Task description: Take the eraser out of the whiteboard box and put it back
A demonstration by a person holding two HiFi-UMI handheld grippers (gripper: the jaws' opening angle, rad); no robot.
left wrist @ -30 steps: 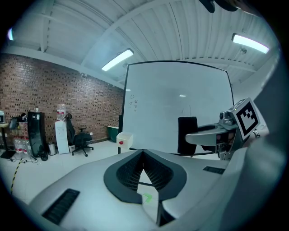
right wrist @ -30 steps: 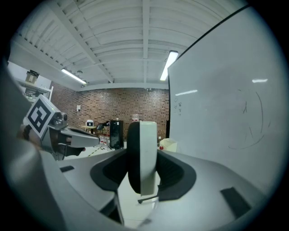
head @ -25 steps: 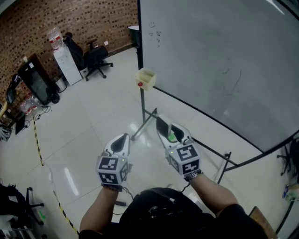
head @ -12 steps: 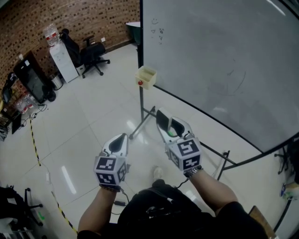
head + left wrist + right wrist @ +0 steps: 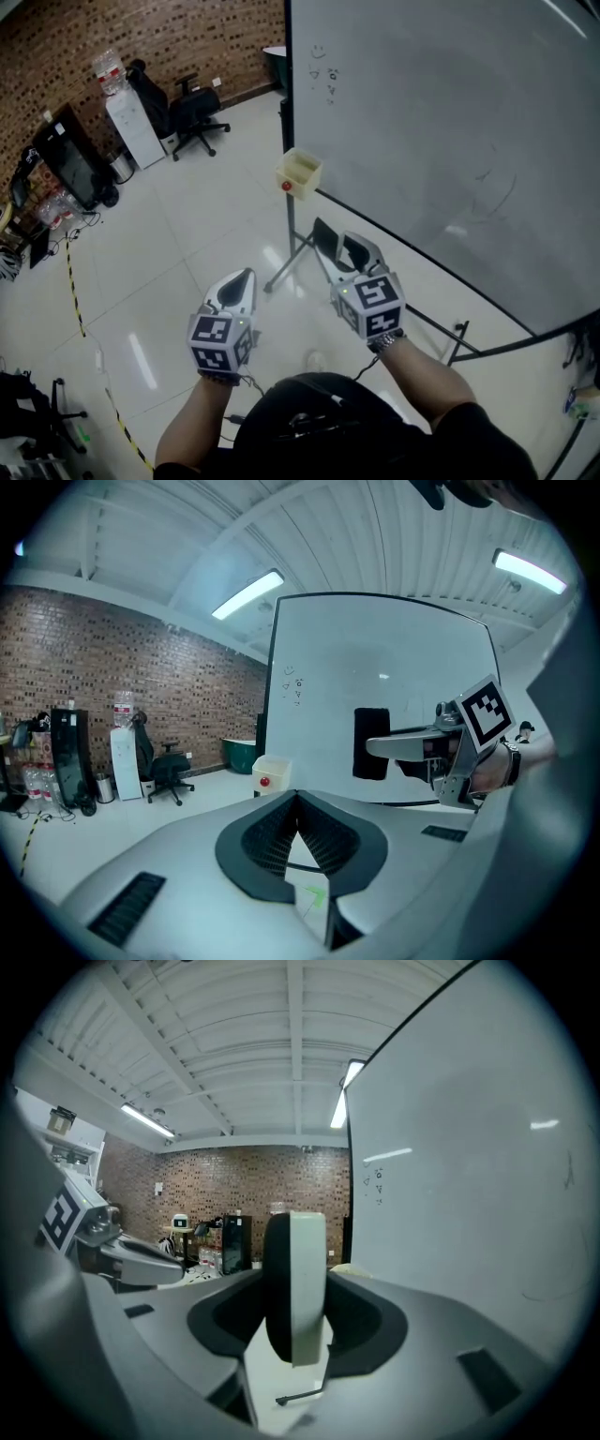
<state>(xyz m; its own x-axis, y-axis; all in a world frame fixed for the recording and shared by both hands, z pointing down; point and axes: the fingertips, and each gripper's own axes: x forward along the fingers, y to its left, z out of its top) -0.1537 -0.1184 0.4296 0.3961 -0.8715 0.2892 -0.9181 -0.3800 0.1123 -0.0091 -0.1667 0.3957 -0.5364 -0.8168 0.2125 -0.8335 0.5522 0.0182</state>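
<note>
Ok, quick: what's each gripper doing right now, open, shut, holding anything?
Left gripper: shut, nothing between its jaws.
Right gripper: closed on the eraser, held upright between its jaws.

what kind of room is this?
Probably an office or lab workspace: a big whiteboard on a stand, an office chair and a water dispenser along the brick wall, on a glossy tiled floor.
</note>
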